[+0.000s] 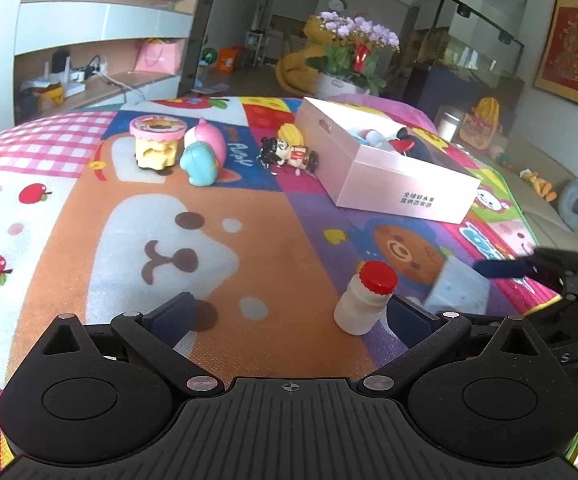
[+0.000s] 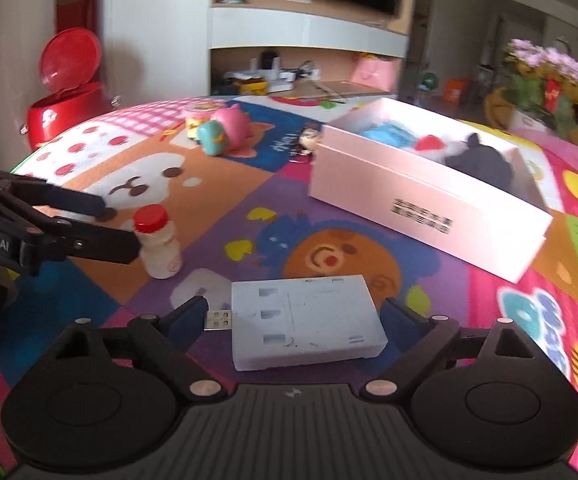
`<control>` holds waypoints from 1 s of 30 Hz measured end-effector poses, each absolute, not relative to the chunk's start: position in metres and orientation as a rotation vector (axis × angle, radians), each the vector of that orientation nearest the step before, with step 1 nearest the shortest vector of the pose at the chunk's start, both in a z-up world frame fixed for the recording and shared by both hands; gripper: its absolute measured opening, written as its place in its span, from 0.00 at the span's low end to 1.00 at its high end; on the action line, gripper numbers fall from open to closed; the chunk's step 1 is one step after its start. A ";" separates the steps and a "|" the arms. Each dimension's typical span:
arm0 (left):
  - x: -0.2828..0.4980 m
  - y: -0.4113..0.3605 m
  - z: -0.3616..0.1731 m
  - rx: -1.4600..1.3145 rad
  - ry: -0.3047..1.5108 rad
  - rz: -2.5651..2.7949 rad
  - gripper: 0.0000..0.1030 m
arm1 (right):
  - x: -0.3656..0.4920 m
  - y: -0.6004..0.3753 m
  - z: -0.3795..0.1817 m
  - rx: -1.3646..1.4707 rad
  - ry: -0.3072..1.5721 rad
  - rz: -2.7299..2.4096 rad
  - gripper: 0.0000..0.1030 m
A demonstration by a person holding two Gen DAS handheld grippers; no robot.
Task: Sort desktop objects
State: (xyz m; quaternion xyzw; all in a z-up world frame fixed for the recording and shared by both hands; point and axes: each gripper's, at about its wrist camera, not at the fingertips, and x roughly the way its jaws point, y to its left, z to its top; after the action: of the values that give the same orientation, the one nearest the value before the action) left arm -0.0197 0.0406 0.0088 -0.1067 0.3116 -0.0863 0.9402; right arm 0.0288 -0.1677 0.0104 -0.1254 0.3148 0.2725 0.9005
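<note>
The white charger (image 2: 303, 320) with the USB plug lies flat on the surface (image 2: 249, 200), between the two fingers of my right gripper (image 2: 293, 316). Those fingers stand wide apart, one on each side of it, neither touching it that I can see. Its long axis runs crosswise, from one finger to the other, and the plug points at the finger on my left, nearly meeting it.

That is where I judge the trouble lies. If I close along this axis, the finger on that side would press on the plug first, not on the body; the charger could skew, tip up, or slide out forward. It is also thin and flat against the mat, so fingers held too high would ride over its top edge.

My left gripper (image 1: 289, 316) has its fingers apart too, and the small white bottle with the red cap (image 1: 363, 300) stands upright just inside the one nearer my right hand, touching or almost so; I cannot tell which. A sideways nudge there would probably knock it over and set it rolling toward the charger.

The open pink box (image 2: 429, 208) sits ahead of my right fingers, well apart, with toys already in it.
</note>
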 end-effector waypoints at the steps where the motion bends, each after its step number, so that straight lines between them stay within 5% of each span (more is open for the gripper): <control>1: -0.020 0.040 0.009 -0.217 0.636 -0.176 1.00 | 0.026 -0.172 0.011 -0.241 0.659 0.539 0.90; 13: -0.019 -0.007 0.016 0.024 0.605 -0.243 0.99 | -0.011 -0.187 0.009 -0.227 0.604 0.314 0.90; 16: -0.014 -0.018 0.013 0.084 0.620 -0.238 0.59 | -0.012 -0.187 0.009 -0.233 0.605 0.316 0.90; 22: -0.010 -0.026 0.012 0.118 0.623 -0.244 0.55 | -0.014 -0.185 0.009 -0.242 0.598 0.325 0.94; 25: -0.009 -0.028 0.010 0.118 0.630 -0.259 0.32 | -0.013 -0.185 0.009 -0.240 0.605 0.324 0.97; 30: -0.012 -0.027 0.011 0.102 0.620 -0.273 0.28 | -0.008 -0.185 0.007 -0.234 0.640 0.314 0.97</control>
State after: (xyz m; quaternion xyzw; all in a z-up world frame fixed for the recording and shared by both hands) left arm -0.0120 -0.0268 0.0110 0.0501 0.3038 -0.1338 0.9420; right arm -0.0077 -0.1846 0.0068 -0.1142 0.3127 0.1535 0.9304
